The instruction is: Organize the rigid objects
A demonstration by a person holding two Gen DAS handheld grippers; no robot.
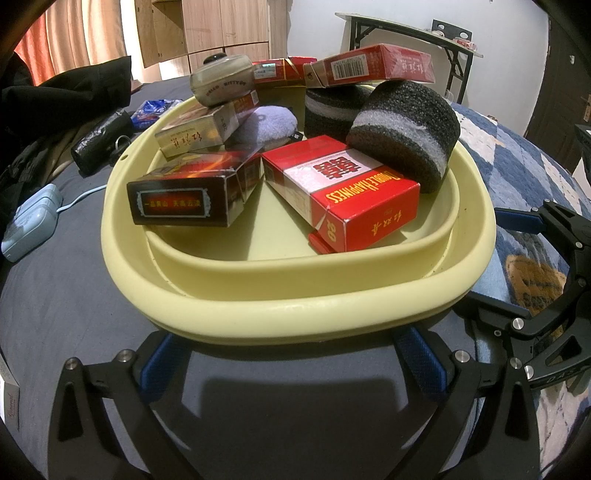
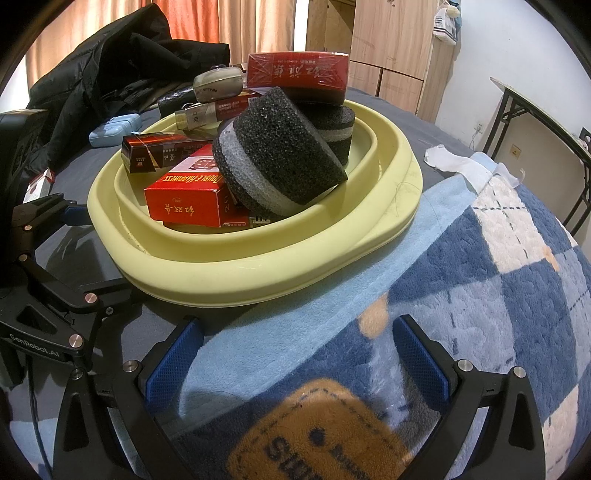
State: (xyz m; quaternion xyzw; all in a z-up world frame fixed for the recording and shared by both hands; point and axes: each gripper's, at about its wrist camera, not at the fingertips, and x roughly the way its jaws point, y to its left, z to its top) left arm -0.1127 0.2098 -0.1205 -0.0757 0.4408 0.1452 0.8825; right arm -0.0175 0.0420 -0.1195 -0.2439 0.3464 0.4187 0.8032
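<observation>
A pale yellow basin (image 1: 295,314) (image 2: 280,273) sits on the bed and holds several boxes: a red Double Happiness pack (image 1: 343,192) (image 2: 188,201), a dark box (image 1: 188,192) (image 2: 159,151), a gold box (image 1: 199,129) and a red box on top (image 1: 373,68) (image 2: 295,72). Two black-and-grey foam rolls (image 1: 406,133) (image 2: 273,162), a lilac puff (image 1: 266,123) and a round tin (image 1: 221,79) (image 2: 218,85) lie among them. My left gripper (image 1: 295,365) is open and empty just before the basin's near rim. My right gripper (image 2: 295,358) is open and empty over the blanket, right of the basin.
A blue checked blanket (image 2: 480,277) covers the bed's right side. A black jacket (image 2: 122,62), a black roll (image 1: 99,142) and a light blue case (image 1: 29,225) lie left of the basin. A folding table (image 1: 406,29) stands by the far wall.
</observation>
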